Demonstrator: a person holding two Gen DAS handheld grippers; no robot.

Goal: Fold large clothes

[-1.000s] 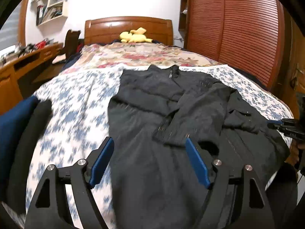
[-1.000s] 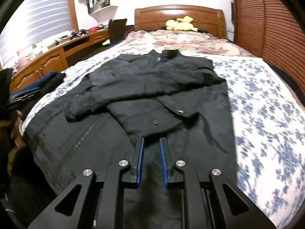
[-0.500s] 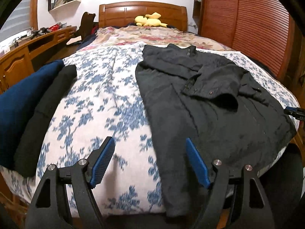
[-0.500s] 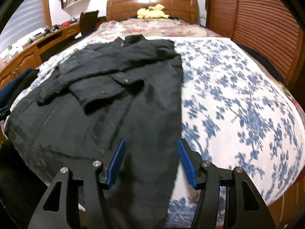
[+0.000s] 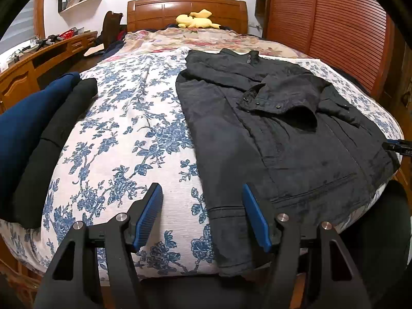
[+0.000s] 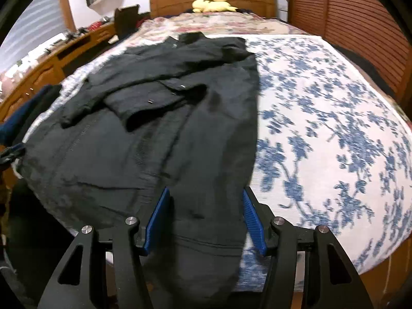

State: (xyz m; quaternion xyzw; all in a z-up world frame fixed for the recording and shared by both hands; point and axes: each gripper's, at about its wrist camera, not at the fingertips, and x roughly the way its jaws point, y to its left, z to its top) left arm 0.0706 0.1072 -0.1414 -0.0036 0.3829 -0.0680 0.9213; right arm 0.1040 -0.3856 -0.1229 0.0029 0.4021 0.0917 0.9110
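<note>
Here, your black jacket (image 5: 270,128) lies flat on the blue-flowered bedspread (image 5: 128,128), collar toward the wooden headboard (image 5: 186,10), with both sleeves folded across its chest and its hem hanging a little over the near edge of the bed. Your left gripper (image 5: 203,212) hovers at the jacket's hem corner; its jaws have just been closing a little but stand apart, with that corner between them and not pressed. Your right gripper (image 6: 204,217) hovers over the other hem corner, its jaws also apart, the cloth between them and not pinched. A folded dark blue and black pile (image 5: 38,139) rests at the bed's left side. A yellow plush toy (image 5: 197,19) sits near the headboard.
</note>
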